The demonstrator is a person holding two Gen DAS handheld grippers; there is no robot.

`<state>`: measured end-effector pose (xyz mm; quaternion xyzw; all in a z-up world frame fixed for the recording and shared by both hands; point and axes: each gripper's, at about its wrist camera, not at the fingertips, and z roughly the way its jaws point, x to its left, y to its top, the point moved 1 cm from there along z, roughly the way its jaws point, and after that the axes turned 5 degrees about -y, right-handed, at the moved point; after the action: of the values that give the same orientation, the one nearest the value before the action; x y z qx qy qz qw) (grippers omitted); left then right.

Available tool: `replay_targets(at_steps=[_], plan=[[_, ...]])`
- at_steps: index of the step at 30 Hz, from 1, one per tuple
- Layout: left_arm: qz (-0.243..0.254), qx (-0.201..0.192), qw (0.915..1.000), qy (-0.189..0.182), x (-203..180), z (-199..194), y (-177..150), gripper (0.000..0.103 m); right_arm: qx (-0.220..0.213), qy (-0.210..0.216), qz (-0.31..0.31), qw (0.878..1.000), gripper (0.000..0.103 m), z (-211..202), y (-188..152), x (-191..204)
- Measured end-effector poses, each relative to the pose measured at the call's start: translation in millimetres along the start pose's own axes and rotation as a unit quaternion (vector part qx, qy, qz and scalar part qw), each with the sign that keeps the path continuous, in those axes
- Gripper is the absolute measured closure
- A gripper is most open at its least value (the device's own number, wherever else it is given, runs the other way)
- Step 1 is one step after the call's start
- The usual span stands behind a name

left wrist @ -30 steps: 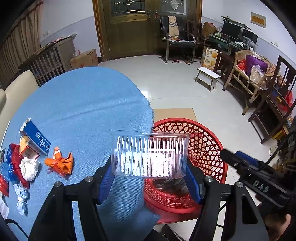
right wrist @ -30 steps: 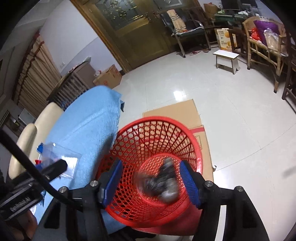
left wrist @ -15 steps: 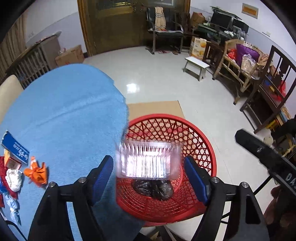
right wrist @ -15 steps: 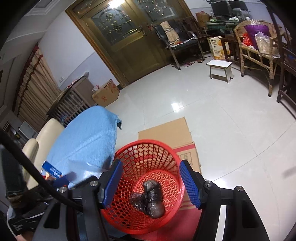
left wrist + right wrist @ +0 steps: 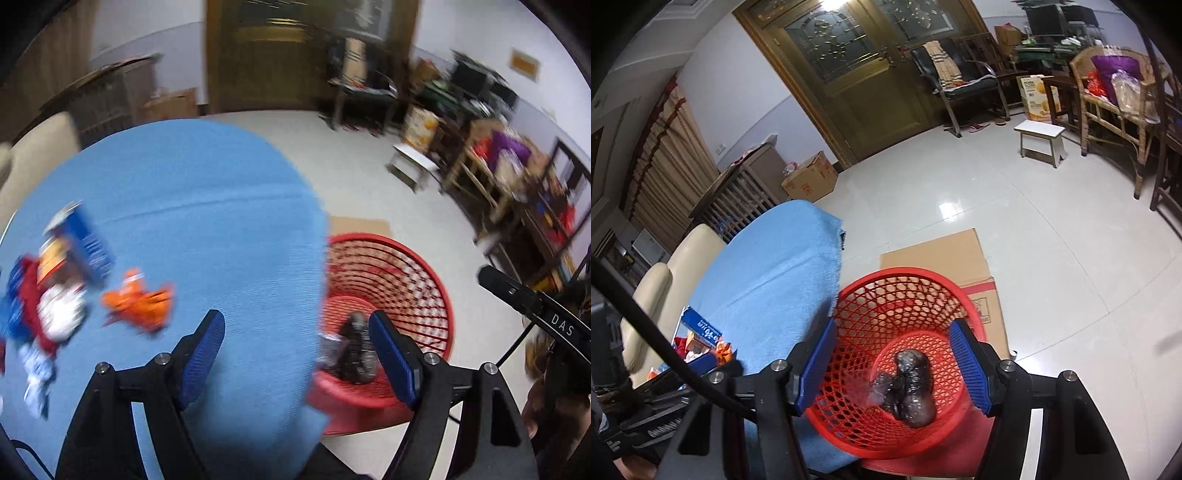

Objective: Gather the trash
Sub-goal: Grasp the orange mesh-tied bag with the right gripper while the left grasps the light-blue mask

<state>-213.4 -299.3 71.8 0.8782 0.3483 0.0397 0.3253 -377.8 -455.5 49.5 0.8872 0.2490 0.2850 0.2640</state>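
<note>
Hovering over the edge of the blue cloth point(image 5: 192, 229), the left gripper point(image 5: 297, 354) has its blue pads spread wide with nothing between them; its jaws have just been opening. The left wrist view is motion-blurred.

Trash remaining on the cloth, left side of that view:
- an orange wrapper point(image 5: 138, 304), crumpled, its long axis running roughly left to right;
- a blue box point(image 5: 86, 242), long axis slanting from upper left to lower right;
- a heap of red, white and blue scraps point(image 5: 40, 317) at the cloth's left edge, touching one another.

The red basket point(image 5: 905, 280) stands on the floor just beside the cloth's edge, on a flattened cardboard sheet point(image 5: 934, 254). A dark crumpled bag point(image 5: 908, 387) lies on the basket bottom, long axis slanting from upper left to lower right in the right wrist view. A clear plastic piece point(image 5: 864, 387) shows faintly just left of the bag; its outline is too indistinct to give an orientation.

The right gripper point(image 5: 894, 365) is poised above the basket, pads apart and empty.
</note>
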Motion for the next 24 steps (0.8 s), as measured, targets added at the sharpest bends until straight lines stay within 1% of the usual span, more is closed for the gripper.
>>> replay_targets(at_steps=[2,6,9,12,15,18,20,24], plan=[[-0.028,-0.013,0.9993,0.021,27.7,-14.0,-9.7,0.022,0.005,0.005,-0.012,1.0,0.035,2.8,-2.7,12.4],[-0.087,-0.023,0.9936,0.068,85.3,-36.6,-36.1,0.022,0.022,0.018,-0.037,0.999,0.035,14.1,-12.3,39.0],[-0.136,-0.024,0.9853,0.1,130.0,-52.3,-62.9,0.022,0.039,0.032,-0.064,0.997,0.035,24.5,-22.0,66.6],[-0.181,-0.025,0.976,0.118,165.1,-64.8,-87.1,0.022,0.055,0.048,-0.099,0.992,0.035,33.5,-34.0,99.5],[-0.211,-0.024,0.9681,0.133,190.8,-72.1,-103.9,0.022,0.076,0.068,-0.138,0.985,0.035,43.2,-47.6,135.3],[-0.227,-0.026,0.9632,0.14,206.8,-78.4,-114.3,0.022,0.091,0.087,-0.185,0.975,0.035,51.1,-61.9,170.5],[-0.234,-0.029,0.9613,0.142,211.8,-78.4,-114.8,0.022,0.1,0.104,-0.215,0.966,0.035,57.6,-70.4,194.4],[-0.233,-0.035,0.9613,0.142,219.1,-79.5,-118.0,0.022,0.107,0.116,-0.236,0.959,0.035,63.5,-82.6,221.5]])
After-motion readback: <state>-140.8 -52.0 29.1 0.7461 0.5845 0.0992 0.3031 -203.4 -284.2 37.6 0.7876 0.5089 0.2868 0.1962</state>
